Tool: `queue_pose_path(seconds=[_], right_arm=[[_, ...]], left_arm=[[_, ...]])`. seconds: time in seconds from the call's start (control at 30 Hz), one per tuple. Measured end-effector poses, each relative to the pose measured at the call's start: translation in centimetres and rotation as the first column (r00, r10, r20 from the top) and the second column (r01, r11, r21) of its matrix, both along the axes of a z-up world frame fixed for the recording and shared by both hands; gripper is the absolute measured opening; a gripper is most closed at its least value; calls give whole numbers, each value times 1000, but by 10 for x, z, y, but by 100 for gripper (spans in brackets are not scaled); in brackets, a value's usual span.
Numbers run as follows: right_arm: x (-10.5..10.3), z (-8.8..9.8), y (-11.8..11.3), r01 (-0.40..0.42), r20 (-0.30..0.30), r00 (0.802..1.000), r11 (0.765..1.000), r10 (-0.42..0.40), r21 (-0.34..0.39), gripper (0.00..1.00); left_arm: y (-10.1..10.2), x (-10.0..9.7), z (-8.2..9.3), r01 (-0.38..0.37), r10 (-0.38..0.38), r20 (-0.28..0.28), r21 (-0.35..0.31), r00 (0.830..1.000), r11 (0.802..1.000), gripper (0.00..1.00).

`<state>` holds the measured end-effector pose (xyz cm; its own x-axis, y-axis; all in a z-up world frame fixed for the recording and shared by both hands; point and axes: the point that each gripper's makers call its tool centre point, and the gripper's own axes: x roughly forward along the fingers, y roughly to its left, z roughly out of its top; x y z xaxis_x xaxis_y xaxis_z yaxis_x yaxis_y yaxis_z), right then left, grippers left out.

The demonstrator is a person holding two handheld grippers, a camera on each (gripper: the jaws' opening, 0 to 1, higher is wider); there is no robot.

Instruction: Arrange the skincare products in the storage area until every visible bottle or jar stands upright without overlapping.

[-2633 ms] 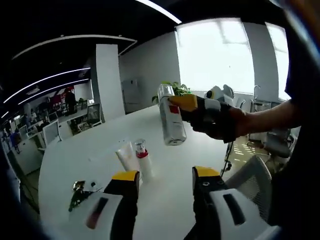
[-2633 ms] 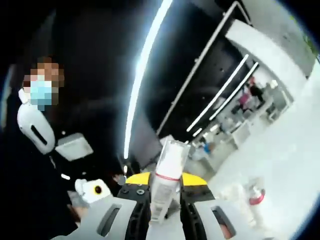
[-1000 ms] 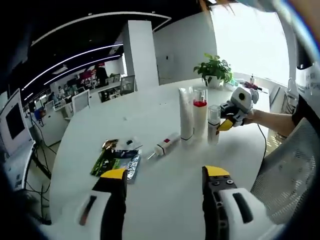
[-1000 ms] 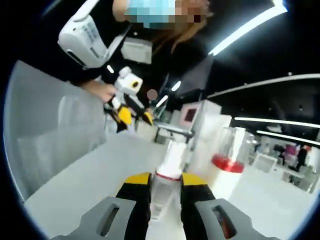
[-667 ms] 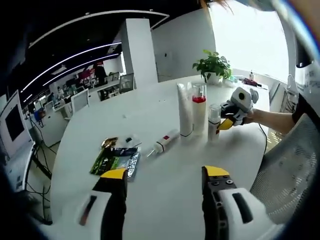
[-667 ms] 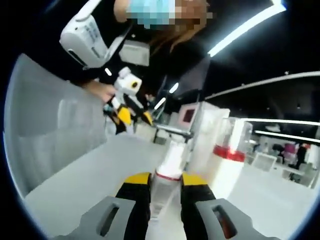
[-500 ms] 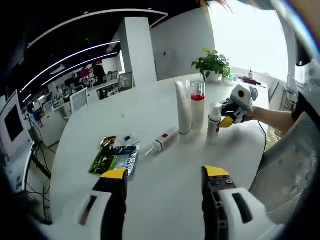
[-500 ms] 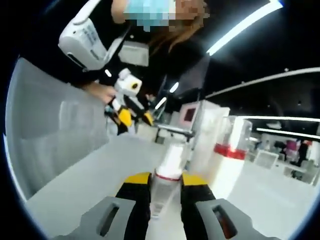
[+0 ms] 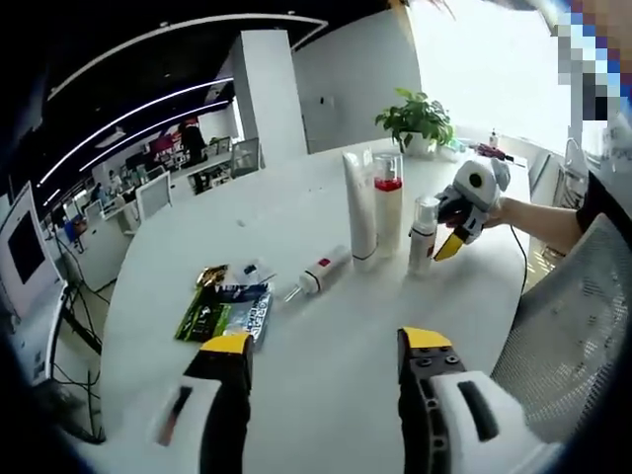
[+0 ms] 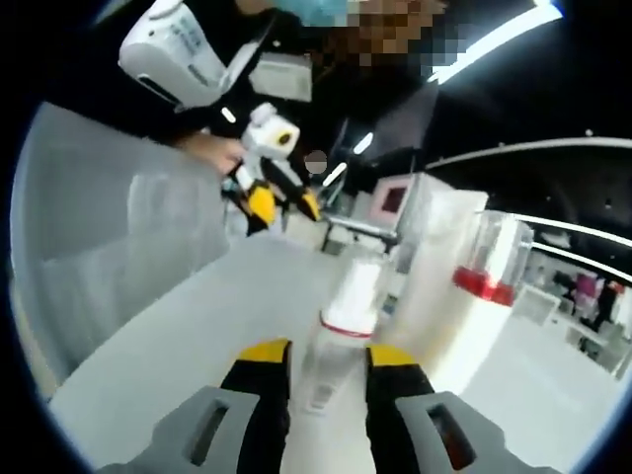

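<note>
Three products stand upright together on the white table [image 9: 296,385]: a white tube [image 9: 358,207], a clear bottle with a red band [image 9: 387,200] and a small spray bottle [image 9: 423,234]. A fourth, a white bottle with a red mark [image 9: 321,274], lies on its side left of them. My right gripper [image 9: 452,242] is just right of the spray bottle, drawn slightly back. In the right gripper view the spray bottle [image 10: 341,341] stands free between the parted jaws of the right gripper [image 10: 326,360], with the tube [image 10: 425,267] and the red-banded bottle [image 10: 484,281] behind. My left gripper [image 9: 326,344] is open, well short of the products.
Green and dark sachets [image 9: 222,308] lie at the table's left. A potted plant [image 9: 415,117] stands at the far edge. A mesh chair [image 9: 568,326] is on the right. A person's hand holds the left gripper [image 10: 272,188] in the right gripper view.
The spray bottle was carried through the air, set upright beside the red-banded bottle, then let go. The right jaws have parted and drawn back a little.
</note>
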<state>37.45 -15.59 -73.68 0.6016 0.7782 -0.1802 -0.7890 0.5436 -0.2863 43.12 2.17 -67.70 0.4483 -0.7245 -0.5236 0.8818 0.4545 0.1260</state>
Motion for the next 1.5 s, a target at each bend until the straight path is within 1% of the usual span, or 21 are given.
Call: queue_pose_path(seconds=[0.1,0.4,0.63,0.7,0.73,0.77,0.87,0.97,1.0,1.07,1.13,1.17,1.23,1.27,1.3,1.33,1.37,1.4,1.43,1.47,1.5], right_arm=[[1,-3,0,3,-5,1000,1000,-3,-8,16],[9,-3,-13,25,0,1000,999,-25,-25,16],[8,-6,-13,24,-16,1000,999,-25,-36,17],[4,2,-13,40,-24,999,998,-40,37,22],[3,5,-15,54,-26,998,997,-52,57,23],[1,7,-18,61,-28,998,996,-60,62,24],[-8,7,-26,107,-53,993,994,-105,37,24],[-20,11,-35,173,-86,982,984,-170,30,25],[-24,14,-36,185,-96,979,982,-181,32,25],[-28,26,-46,255,-96,963,967,-252,26,27],[-33,42,-51,307,-89,948,952,-305,6,27],[-33,54,-51,337,-78,938,941,-337,-17,27],[-34,74,-44,332,-51,941,941,-335,-57,26],[-32,82,-41,341,-43,938,936,-345,-83,26],[-27,97,-35,360,-56,929,929,-366,-89,24],[-22,102,-32,385,-87,916,919,-392,-89,21],[-18,107,-28,396,-114,907,913,-406,-103,19],[-11,112,-19,396,-121,903,908,-412,-136,20],[-4,119,-10,395,-110,907,912,-407,-112,21],[3,124,6,393,-152,904,917,-400,-77,22],[6,124,17,380,-181,904,922,-387,-73,24]], left_arm=[[0,0,-1,2,-2,-3,3,1000,1000,60],[0,0,-4,-2,2,-11,13,1000,1000,60],[1,0,-6,-4,4,-19,17,1000,1000,60],[1,0,-6,-5,6,-21,15,1000,1000,60],[2,0,-6,-7,7,-23,15,1000,1000,60],[2,0,-6,-8,8,-26,14,1000,1000,60],[1,-1,-7,-7,7,-40,8,999,1000,60],[-2,-5,-9,7,-7,-70,0,998,1000,61],[-3,-6,-11,12,-12,-88,-4,996,1000,61],[-3,-8,-13,18,-20,-125,-18,992,1000,60],[-4,-8,-14,17,-25,-182,-48,983,999,60],[-4,-7,-13,9,-22,-201,-66,979,998,60],[-1,-1,-12,-7,-16,-248,-91,969,996,60],[1,5,-12,-6,-15,-239,-88,971,996,60],[3,10,-14,-1,-17,-237,-75,971,997,60],[5,14,-15,10,-21,-229,-52,973,999,60],[7,21,-16,29,-34,-198,-29,980,999,59],[6,25,-16,42,-44,-186,-16,982,999,59],[4,30,-16,73,-73,-164,-7,984,997,59],[3,33,-17,85,-84,-157,-3,984,996,59],[1,38,-18,107,-104,-144,12,984,994,59]])
